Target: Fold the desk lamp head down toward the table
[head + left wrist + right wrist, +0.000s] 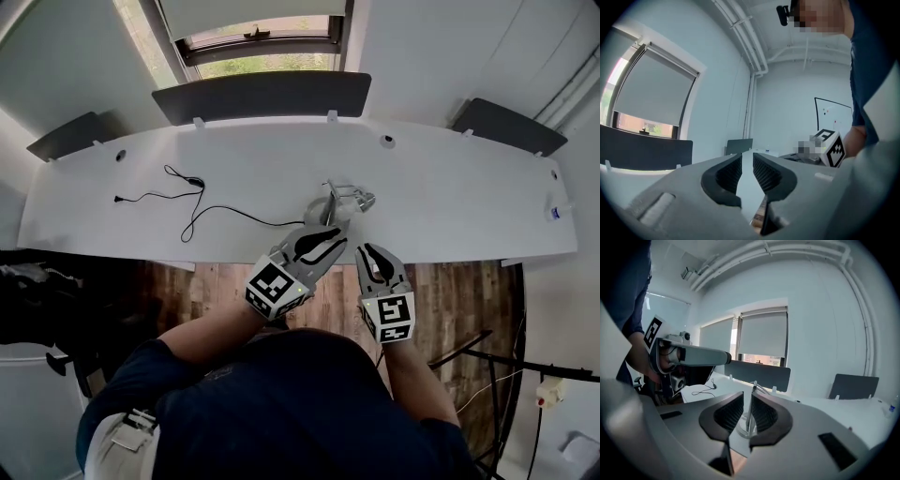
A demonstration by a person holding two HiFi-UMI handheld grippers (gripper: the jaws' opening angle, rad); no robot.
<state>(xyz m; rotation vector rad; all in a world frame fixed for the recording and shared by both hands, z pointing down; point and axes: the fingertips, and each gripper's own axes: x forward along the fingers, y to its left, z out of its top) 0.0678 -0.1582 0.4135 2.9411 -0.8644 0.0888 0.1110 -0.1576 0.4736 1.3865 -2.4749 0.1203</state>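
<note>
- Left claw [330, 228]: jaws a narrow slit apart, nothing between them, only bare desk seen through the gap.
- Right claw [367, 248]: jaws also just a slit apart and empty.
- Slim silver metal desk lamp [342, 199] stands on the long white desk [450, 187], just ahead of the left claw's tips and a little further ahead and left of the right claw.
- Seen through the right claw's gap, the lamp stem looks upright, so the head is likely not folded yet.
- Left to do: grip the lamp, then swing the head down.
- Thin black cable [187, 202] lies well left of both claws.
</note>
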